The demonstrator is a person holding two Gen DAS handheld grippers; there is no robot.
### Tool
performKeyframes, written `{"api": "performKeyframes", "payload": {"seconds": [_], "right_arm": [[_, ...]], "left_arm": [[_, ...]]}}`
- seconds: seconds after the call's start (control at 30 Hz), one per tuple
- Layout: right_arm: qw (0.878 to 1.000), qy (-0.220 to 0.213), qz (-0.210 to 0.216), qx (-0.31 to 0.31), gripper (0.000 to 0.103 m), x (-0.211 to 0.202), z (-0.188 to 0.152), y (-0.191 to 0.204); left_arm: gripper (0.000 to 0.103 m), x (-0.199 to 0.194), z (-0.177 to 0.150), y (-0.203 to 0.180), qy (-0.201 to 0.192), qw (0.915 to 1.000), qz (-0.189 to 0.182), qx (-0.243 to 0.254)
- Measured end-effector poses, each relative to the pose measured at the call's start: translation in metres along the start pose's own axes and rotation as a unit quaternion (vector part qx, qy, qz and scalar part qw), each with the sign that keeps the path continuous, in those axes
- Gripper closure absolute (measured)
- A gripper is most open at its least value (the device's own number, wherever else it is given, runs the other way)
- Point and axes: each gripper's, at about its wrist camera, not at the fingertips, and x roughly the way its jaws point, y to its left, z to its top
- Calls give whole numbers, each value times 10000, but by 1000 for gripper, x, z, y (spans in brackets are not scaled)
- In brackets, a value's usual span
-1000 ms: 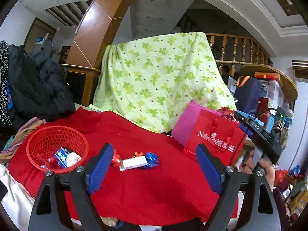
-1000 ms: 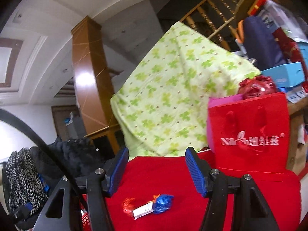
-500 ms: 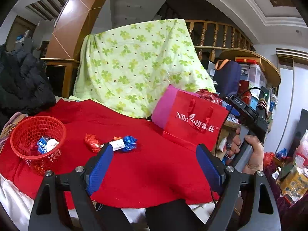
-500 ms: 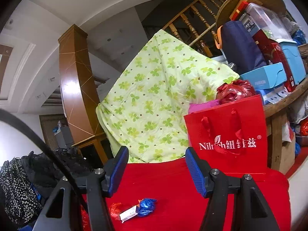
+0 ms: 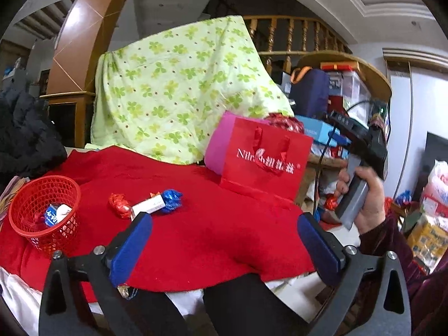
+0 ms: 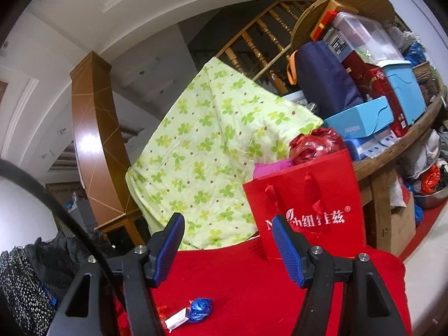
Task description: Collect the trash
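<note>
From the left wrist view we look along our left tongs (image 5: 224, 247), whose jaws are opening and stand wide with nothing between them but the red cloth (image 5: 196, 238) that covers the bench. We take the red gift bag (image 5: 266, 162) as our landmark; it stands upright at the far right of the cloth, with a pink bag (image 5: 218, 145) touching its left side. The trash lies well to the left of the gift bag, in the middle of the cloth: a red foil wrapper (image 5: 119, 205), a white packet (image 5: 148, 205) and a blue foil wrapper (image 5: 171, 196), all touching in a short row. Farther left again from the bag, at the cloth's edge, stands a red mesh basket (image 5: 44, 196) with a blue-and-white wrapper (image 5: 51, 215) already inside. Behind the bag leans a green clover-print quilt (image 5: 179, 89). To the right of the bag, off the bench, our right hand (image 5: 366, 196) grips the handle of the other tool.

From the right wrist view our right tongs (image 6: 228, 252) are about half apart and opening, with nothing held. The gift bag (image 6: 310, 207) stands just beyond the right finger, partly hidden by it. The blue wrapper (image 6: 200, 309) and white packet (image 6: 176, 319) lie low and to the left of the bag, near the bottom edge, below the tongs. The quilt (image 6: 212, 154) rises to the bag's left.
</note>
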Motion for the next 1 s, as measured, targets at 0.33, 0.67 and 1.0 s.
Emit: {"api": "performKeyframes", "payload": {"seconds": [0.33,0.67,1.0], "right_arm": [[9994,207,71,267,33,5,-5,-16],[9920,1121,343,478,33,65,-51,-17],[9601,2471,972,873,33,180,-124,4]], "left_arm": [[0,22,-10,21,580,9952,-541,-575],[0,55,2,60,221,9947,984,-194],[0,112,5,98,361,9802,1843,634]]}}
